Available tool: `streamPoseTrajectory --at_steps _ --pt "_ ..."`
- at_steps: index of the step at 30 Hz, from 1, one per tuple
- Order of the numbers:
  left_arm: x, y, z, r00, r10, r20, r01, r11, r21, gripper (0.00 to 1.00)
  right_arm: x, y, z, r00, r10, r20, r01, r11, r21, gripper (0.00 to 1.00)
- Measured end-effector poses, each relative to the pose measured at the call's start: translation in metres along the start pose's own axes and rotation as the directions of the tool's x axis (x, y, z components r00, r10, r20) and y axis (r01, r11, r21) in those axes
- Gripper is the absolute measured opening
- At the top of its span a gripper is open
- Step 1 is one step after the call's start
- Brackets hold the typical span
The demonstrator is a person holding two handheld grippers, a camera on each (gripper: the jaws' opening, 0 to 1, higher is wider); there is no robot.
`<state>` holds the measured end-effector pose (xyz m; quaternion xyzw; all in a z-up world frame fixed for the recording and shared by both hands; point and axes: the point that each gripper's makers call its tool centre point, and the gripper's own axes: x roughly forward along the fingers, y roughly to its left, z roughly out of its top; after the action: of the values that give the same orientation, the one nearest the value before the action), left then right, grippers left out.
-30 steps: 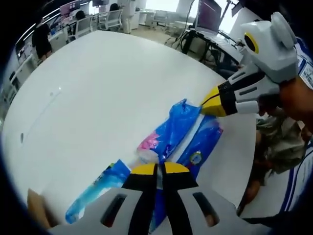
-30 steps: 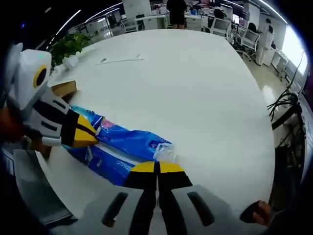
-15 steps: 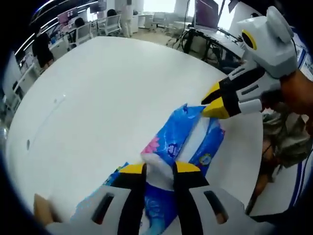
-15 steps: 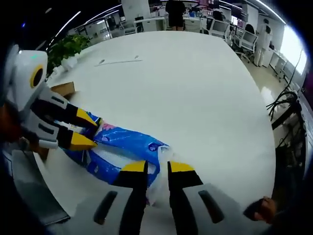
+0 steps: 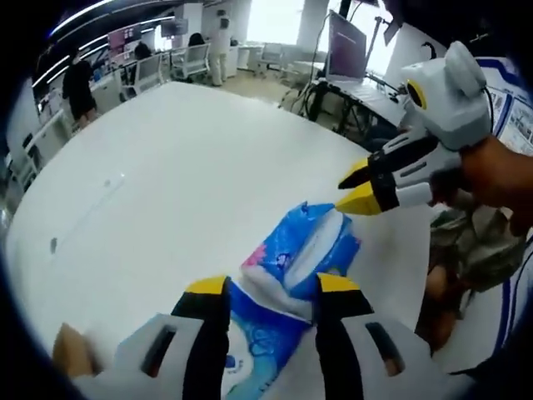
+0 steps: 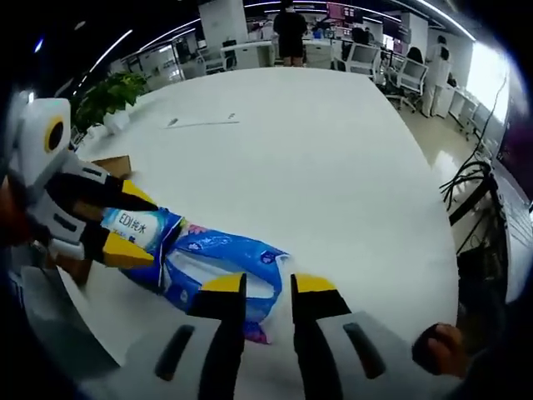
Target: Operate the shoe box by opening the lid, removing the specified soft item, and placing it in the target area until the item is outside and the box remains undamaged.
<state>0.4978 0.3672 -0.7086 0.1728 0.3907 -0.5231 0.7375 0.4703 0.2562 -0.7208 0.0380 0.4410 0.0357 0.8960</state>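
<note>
Lying on the white table [image 6: 333, 150], out of the box: one blue soft pack [image 6: 218, 265], near edge, with a brown box [image 6: 112, 166] corner just behind the left gripper [image 6: 112, 223]. Risk, as judged: the thin wrapper may snag on a yellow tip as the tongs lift away, dragging the pack towards the table edge. Left gripper [image 5: 275, 287] jaws wide apart, straddling one end of the pack [image 5: 304, 258] without clamping; right gripper [image 5: 354, 187] [image 6: 266, 285] jaws narrowly parted, empty, tips at the other end.
</note>
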Motion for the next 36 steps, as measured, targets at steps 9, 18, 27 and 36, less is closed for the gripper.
streamPoseTrajectory --at_steps 9,18,27,36 --pt "-0.053 -0.003 -0.001 0.997 0.004 0.073 -0.007 1.000 0.030 0.42 -0.022 0.028 0.003 0.999 -0.014 0.035 0.014 1.000 0.002 0.20" --pt "-0.101 0.011 -0.043 0.997 0.036 0.074 -0.037 0.999 0.012 0.42 -0.037 0.070 0.002 0.999 -0.014 0.052 0.014 1.000 0.003 0.21" --pt "-0.144 0.028 -0.083 0.995 0.066 0.080 -0.064 0.998 -0.026 0.42 -0.045 0.127 0.014 0.998 0.008 0.068 -0.005 0.999 -0.031 0.21" --pt "-0.181 0.048 -0.114 0.992 0.095 0.079 -0.091 0.994 -0.056 0.42 -0.046 0.183 0.025 0.997 0.045 0.069 -0.039 0.996 -0.085 0.21"
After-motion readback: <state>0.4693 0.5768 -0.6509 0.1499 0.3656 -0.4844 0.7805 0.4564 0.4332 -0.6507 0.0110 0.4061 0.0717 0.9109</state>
